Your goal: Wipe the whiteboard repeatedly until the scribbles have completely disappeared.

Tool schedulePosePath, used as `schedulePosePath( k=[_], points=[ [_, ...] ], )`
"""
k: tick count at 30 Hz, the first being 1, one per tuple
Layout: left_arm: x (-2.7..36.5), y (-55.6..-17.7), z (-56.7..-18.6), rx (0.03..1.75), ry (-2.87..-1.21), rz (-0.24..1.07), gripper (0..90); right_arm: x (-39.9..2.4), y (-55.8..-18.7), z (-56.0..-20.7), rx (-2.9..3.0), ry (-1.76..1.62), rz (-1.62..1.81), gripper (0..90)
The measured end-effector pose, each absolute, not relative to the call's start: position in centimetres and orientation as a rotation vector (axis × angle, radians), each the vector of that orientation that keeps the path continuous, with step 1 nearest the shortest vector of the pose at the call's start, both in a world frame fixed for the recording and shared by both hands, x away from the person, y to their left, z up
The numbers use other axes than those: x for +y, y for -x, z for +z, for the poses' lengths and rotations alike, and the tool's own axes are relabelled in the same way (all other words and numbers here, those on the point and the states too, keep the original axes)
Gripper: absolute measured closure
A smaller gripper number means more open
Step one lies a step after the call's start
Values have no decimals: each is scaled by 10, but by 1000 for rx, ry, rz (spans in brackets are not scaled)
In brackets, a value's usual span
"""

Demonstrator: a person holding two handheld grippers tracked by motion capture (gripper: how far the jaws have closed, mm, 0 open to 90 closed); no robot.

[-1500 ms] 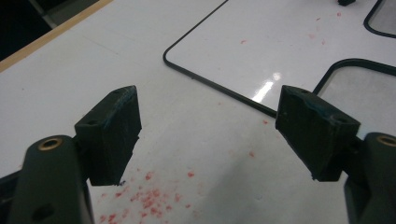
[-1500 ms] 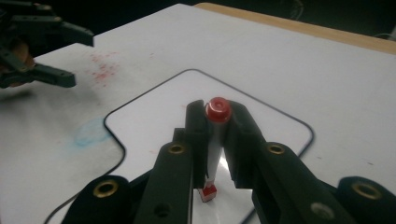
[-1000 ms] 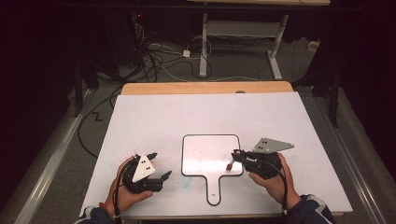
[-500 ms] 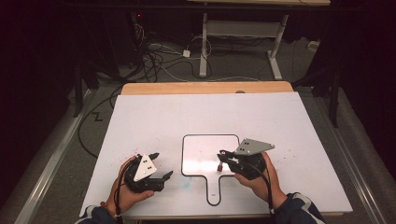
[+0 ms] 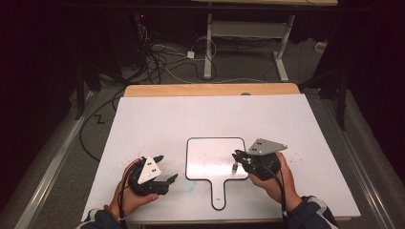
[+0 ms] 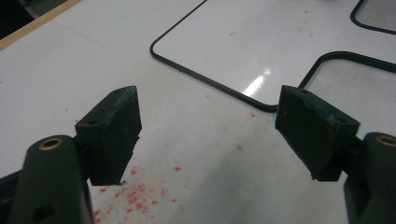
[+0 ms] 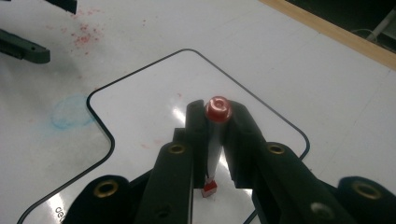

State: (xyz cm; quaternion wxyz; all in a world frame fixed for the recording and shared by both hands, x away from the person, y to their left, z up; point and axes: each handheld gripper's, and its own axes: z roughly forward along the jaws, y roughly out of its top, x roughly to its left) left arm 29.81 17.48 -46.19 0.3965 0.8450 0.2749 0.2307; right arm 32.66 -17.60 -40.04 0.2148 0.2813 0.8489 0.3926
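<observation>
since the earlier frames the right tongs (image 5: 237, 156) have been carried in from the right edge of the small handled whiteboard (image 5: 210, 152) to a place over its right part, marker in tow; the left tongs (image 5: 165, 168) are seen where they were, on the tabletop (image 5: 157, 119) left of the board.

right tongs: pinched on a red-capped marker (image 7: 215, 135), held roughly upright, red cap end toward the camera in the right gripper view, red tip (image 7: 209, 188) just above or at the board surface; contact cannot be told. left tongs: spread wide, nothing between the pads (image 6: 114, 126), board corner in sight beyond them.

step in hand, as judged: writing or drawing on the board. to be done well, the marker should be kept steep and lowered only until the tip meets the surface, pressure kept light so the barrel is not levered out of the grip. strokes are best kept inside the black rim. the board lies loose, so it may be dragged by the tip; it could be steadied at the handle (image 5: 218, 193) or near corner by the left tongs.

containers: none noted. board face unmarked as far as can be seen, apart from glare. red specks (image 6: 135, 193) are scattered on the tabletop near the left tongs, and a faint blue smudge (image 7: 70, 112) lies beside the board.
</observation>
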Motion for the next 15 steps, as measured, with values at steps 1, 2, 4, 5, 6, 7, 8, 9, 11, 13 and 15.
schedulePosePath(
  k=[1, 2, 4, 5, 6, 7, 8, 9, 11, 13, 15],
  points=[
    [175, -298, -462, 695, -2143, 586, 218, -176, -326, -400, 2354, -786, 1076, 812],
    [175, -298, -462, 694, -2144, 588, 219, -177, -326, -399, 2353, -793, 1059, 812],
    [176, -298, -462, 695, -2142, 587, 218, -179, -327, -397, 2337, -799, 1005, 812],
    [176, -298, -462, 696, -2142, 587, 218, -180, -327, -397, 2333, -802, 994, 812],
    [176, -298, -462, 698, -2140, 585, 218, -180, -327, -397, 2334, -801, 997, 812],
    [176, -298, -462, 698, -2141, 583, 218, -179, -326, -397, 2336, -794, 1000, 812],
    [176, -298, -462, 697, -2142, 585, 218, -177, -325, -398, 2340, -779, 1009, 812],
    [176, -298, -462, 695, -2143, 585, 218, -174, -324, -398, 2353, -768, 1032, 812],
    [176, -298, -462, 696, -2142, 585, 218, -168, -323, -400, 2357, -750, 1065, 812],
    [176, -298, -462, 698, -2141, 584, 218, -164, -324, -402, 2358, -734, 1101, 812],
    [176, -298, -462, 701, -2141, 583, 218, -160, -326, -404, 2347, -737, 1132, 812]
  ],
)
